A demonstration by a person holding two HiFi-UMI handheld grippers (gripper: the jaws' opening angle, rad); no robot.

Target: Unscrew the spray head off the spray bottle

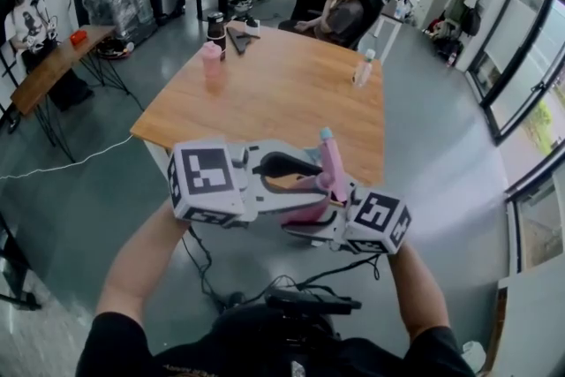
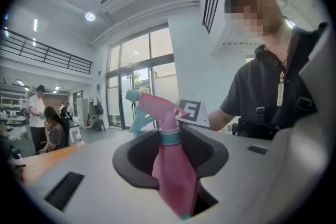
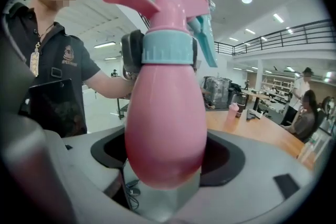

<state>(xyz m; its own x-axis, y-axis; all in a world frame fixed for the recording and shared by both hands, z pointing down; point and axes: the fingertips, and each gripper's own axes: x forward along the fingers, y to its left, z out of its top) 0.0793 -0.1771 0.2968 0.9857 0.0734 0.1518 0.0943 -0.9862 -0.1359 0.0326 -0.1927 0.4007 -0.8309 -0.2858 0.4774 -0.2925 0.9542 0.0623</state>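
Gripping the pink spray bottle [image 3: 165, 113] round its belly, the right claw [image 3: 165, 147] holds it in the air, in front of the wooden surface [image 1: 265, 93] and off it. The left claw [image 2: 170, 136] is clamped on the spray head [image 3: 163, 2] at its teal collar [image 3: 167, 47], dark pads [image 3: 131, 55] pressed on either side.

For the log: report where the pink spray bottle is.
Lower centre of the head view, in the air near the table, the spray bottle is held between the left tool and right tool.
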